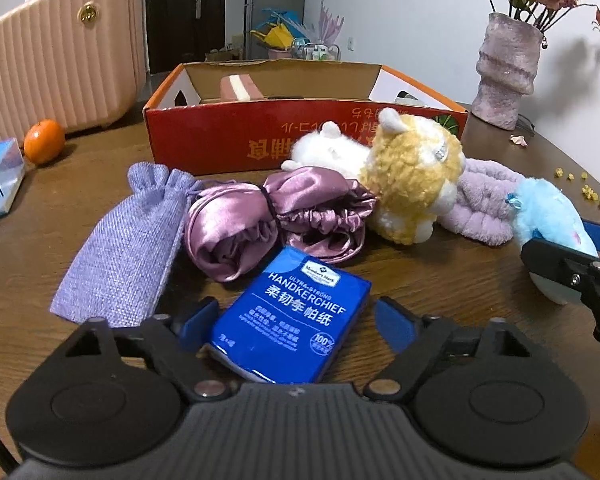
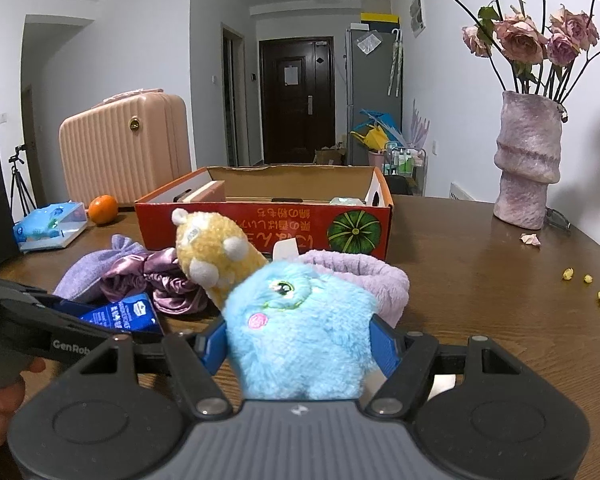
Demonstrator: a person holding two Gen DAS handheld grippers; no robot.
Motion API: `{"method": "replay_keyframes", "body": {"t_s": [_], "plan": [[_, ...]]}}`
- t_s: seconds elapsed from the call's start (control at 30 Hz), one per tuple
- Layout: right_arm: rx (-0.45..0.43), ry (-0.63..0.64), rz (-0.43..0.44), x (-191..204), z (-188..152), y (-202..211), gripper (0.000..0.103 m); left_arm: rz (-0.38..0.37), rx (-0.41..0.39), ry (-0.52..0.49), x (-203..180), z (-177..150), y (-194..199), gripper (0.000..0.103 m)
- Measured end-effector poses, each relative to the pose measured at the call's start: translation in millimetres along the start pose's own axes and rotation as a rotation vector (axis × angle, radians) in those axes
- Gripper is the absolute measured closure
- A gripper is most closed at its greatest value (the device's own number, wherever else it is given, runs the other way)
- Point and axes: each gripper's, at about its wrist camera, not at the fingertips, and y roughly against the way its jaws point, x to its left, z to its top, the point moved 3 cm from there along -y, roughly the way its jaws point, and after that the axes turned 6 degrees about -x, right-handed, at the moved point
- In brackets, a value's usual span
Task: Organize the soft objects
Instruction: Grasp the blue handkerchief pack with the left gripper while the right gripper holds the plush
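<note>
At the bottom centre of the left wrist view, the left gripper [image 1: 290, 318] stands apart around a blue handkerchief pack [image 1: 290, 316] lying on the worktop [image 1: 460, 280] — one pad touching, the other clear. The right gripper [image 2: 300, 344] is clamped on the blue plush toy [image 2: 300, 328], low centre — red box [image 2: 260, 224] behind.

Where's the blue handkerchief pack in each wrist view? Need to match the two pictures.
Left wrist view: blue handkerchief pack lies low in the centre, between the fingers of the left hand-held gripper, which stand apart from its sides.
Right wrist view: the same pack is at the lower left, partly hidden behind the left hand-held gripper's black arm.
Shared landmark: the red cardboard box behind the pile.
</note>
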Motion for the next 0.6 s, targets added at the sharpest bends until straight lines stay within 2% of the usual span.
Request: {"method": "replay_keyframes", "body": {"t_s": [0.3,0.6], "plan": [[0.004,0.002,0.001,0.6,-1.0,-0.9,0.033,-0.015,-0.006,0.022,2.4,-0.7,2.2,0.032],[0.001,0.006,0.001,0.8,-1.0,-1.1,0.033,-0.017,-0.021,0.013,-2.0,-2.3,6.7,0.039]]}}
